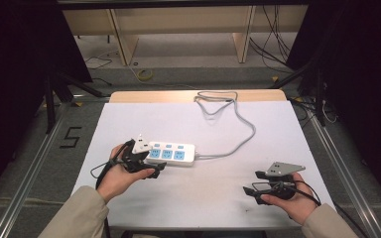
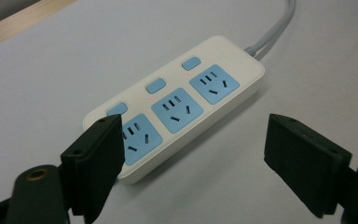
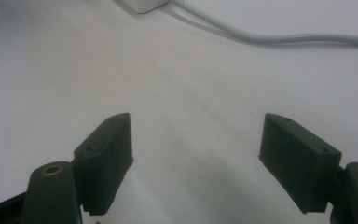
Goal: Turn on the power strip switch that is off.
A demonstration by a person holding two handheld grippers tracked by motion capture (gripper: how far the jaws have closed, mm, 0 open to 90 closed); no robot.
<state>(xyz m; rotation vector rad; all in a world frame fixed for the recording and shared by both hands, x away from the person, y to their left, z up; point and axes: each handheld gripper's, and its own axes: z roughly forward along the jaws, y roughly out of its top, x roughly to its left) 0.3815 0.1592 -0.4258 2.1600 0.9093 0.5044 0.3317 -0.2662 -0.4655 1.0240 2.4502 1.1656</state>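
A white power strip [image 1: 171, 153] with three blue sockets and three blue switches lies left of the table's middle. Its grey cable [image 1: 238, 134] runs right, then loops toward the far edge. My left gripper [image 1: 155, 168] is in the left hand at the strip's left end, open. In the left gripper view the power strip [image 2: 186, 102] lies just ahead of that gripper [image 2: 196, 126], its near end by the left jaw, and nothing sits between the pads. My right gripper [image 1: 252, 181] rests at the front right, open and empty. In the right gripper view it [image 3: 196, 120] faces bare tabletop, with the cable [image 3: 279, 37] beyond.
The white table [image 1: 203, 203] has a wooden strip along its far edge [image 1: 168, 96]. Beyond it are floor cables [image 1: 144, 74] and wooden furniture legs [image 1: 121, 39]. Metal rails [image 1: 347, 163] run along both sides, and dark curtains hang left and right.
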